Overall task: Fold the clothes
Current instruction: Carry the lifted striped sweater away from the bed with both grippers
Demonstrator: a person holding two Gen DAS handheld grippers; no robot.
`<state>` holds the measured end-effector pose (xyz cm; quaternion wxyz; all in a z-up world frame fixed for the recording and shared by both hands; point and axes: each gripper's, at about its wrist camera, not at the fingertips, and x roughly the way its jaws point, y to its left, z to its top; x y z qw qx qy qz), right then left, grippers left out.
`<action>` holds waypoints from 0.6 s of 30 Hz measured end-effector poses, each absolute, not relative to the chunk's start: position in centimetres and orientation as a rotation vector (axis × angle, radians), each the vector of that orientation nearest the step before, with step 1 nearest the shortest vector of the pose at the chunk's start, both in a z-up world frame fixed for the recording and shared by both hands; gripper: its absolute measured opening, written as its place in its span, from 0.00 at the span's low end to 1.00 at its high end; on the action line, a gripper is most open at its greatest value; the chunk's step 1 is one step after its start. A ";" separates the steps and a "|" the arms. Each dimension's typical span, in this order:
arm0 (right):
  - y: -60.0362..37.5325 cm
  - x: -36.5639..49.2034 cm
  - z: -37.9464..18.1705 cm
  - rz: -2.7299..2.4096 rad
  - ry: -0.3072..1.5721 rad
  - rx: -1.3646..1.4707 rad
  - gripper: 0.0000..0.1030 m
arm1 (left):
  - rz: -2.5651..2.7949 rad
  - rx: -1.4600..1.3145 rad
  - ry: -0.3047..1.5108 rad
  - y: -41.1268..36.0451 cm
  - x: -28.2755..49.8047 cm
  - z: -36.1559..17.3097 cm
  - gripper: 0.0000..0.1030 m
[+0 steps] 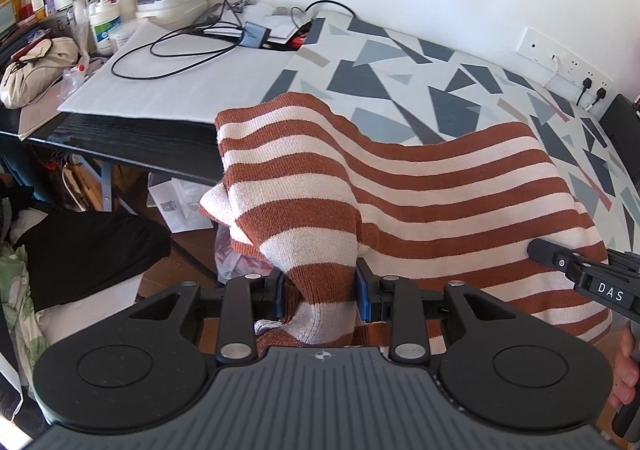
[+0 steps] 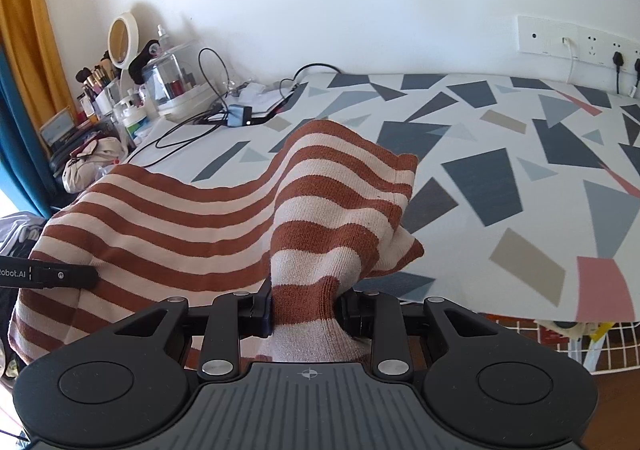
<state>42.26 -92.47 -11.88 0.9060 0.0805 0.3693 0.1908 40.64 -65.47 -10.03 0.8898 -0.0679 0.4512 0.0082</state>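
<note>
Left wrist view: the left gripper (image 1: 320, 286) is clamped on a bunched fold of the striped sweater (image 1: 400, 186), which is held up and drapes over the near edge of the table (image 1: 400, 66) with its patterned cloth. The right gripper (image 1: 576, 274) pokes in at the right, a hand (image 1: 626, 366) behind it.

Right wrist view: the right gripper (image 2: 306, 306) pinches the sweater's (image 2: 200, 218) other bunched edge, the cloth sagging between both. Cosmetics (image 2: 120, 98) crowd the table's far left corner.
</note>
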 end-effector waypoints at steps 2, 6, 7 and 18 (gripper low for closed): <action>-91.8 42.0 -12.0 0.397 0.765 0.165 0.25 | 0.018 -0.143 0.939 -65.0 40.4 -10.1 0.32; -91.2 41.6 -12.0 0.393 0.766 0.163 0.25 | 0.012 -0.144 0.938 -64.4 40.1 -10.2 0.32; -91.1 41.5 -12.0 0.391 0.766 0.162 0.25 | 0.010 -0.144 0.938 -64.3 40.1 -10.2 0.32; -90.5 40.4 -11.9 0.376 0.774 0.152 0.25 | -0.002 -0.163 0.943 -63.5 39.3 -10.4 0.32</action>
